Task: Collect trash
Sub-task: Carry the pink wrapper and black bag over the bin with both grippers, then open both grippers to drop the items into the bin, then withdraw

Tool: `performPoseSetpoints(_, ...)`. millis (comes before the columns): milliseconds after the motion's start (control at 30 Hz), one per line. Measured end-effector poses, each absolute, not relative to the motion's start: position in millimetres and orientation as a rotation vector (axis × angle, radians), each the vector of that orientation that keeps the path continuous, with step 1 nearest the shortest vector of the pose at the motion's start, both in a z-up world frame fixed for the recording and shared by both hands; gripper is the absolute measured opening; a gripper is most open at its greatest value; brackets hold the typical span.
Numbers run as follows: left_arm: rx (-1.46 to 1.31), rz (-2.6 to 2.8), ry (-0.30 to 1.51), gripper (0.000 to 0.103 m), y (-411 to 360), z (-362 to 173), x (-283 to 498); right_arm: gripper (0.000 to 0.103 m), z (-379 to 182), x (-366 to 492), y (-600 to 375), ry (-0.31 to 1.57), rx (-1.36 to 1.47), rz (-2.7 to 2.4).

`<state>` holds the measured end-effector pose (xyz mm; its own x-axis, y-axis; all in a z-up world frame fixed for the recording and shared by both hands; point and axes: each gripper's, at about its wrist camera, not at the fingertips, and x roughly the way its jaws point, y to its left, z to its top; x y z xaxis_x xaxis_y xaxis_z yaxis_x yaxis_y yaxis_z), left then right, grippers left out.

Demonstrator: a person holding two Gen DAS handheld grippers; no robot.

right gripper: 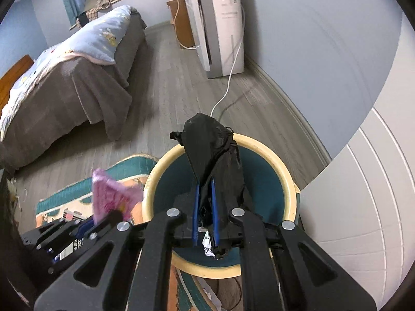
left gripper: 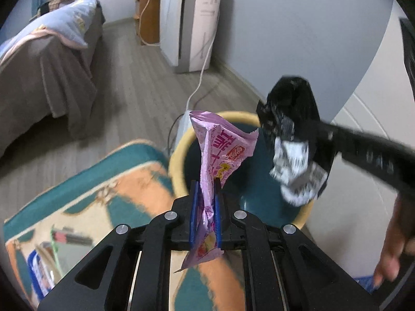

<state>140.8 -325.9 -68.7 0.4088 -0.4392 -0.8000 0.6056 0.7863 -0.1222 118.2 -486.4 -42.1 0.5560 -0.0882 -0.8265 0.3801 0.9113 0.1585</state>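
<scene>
My left gripper [left gripper: 205, 184] is shut on a pink snack wrapper [left gripper: 220, 150] and holds it upright just left of a round bin [left gripper: 179, 155] with a cream rim and teal inside. My right gripper [right gripper: 205, 184] is shut on a crumpled black wrapper [right gripper: 212, 150] with a white printed patch, held over the bin [right gripper: 290, 197]. In the left wrist view the black wrapper [left gripper: 293, 129] hangs over the bin's right side. In the right wrist view the pink wrapper [right gripper: 109, 197] and the left gripper [right gripper: 103, 217] show at the lower left, blurred.
A patterned teal and orange rug [left gripper: 98, 186] lies under and left of the bin, with small litter [left gripper: 70, 235] on it. A bed [right gripper: 72, 72] stands at left, a white appliance [right gripper: 220, 23] with a cable at the back wall, a white door [right gripper: 363, 194] at right.
</scene>
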Motion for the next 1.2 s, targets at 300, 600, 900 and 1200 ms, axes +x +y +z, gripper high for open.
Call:
performPoseSetpoints(300,0.203,-0.634,0.878,0.053,-327.9,-55.4,146.7,0.035,-45.0,118.6,-491.3,0.950,0.394,-0.299)
performPoseSetpoints(600,0.181,-0.535,0.849,0.083,-273.9,-44.7,145.3,0.095,-30.2,124.0,-467.6,0.916,0.343,-0.283)
performPoseSetpoints(900,0.213,-0.378,0.795,0.090,-179.4,-14.5,125.1,0.097,-2.3,123.7,-399.5,0.885,0.228,-0.187)
performPoseSetpoints(1200,0.180,-0.223,0.782,0.092,-67.9,7.6,93.5,0.097,17.7,121.4,-325.4,0.859,0.175,-0.080)
